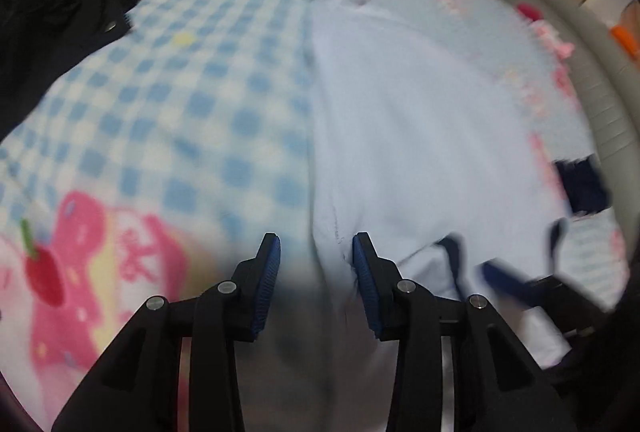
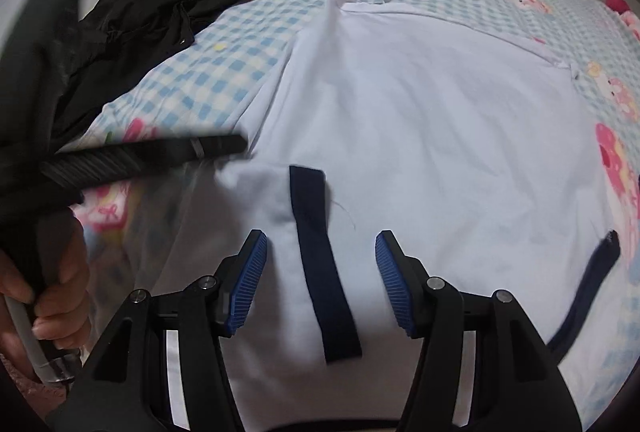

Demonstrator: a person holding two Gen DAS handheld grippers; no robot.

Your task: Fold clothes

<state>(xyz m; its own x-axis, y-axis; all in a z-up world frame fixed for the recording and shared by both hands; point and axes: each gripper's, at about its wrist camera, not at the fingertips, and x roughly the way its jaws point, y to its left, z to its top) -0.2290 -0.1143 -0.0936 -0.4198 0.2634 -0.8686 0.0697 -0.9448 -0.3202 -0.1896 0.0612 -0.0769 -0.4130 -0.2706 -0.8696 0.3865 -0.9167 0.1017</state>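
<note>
Both sets of jaws gape empty over the white shirt (image 2: 420,119), black jacket (image 2: 152,27) alongside.

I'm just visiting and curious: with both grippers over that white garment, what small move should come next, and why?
Probably lower the right gripper and close it on the white garment at the navy strip. Its jaws stand open astride that strip, gripping nothing, and the garment lies spread on the checked bedsheet, so a fold needs an edge held first.
</note>
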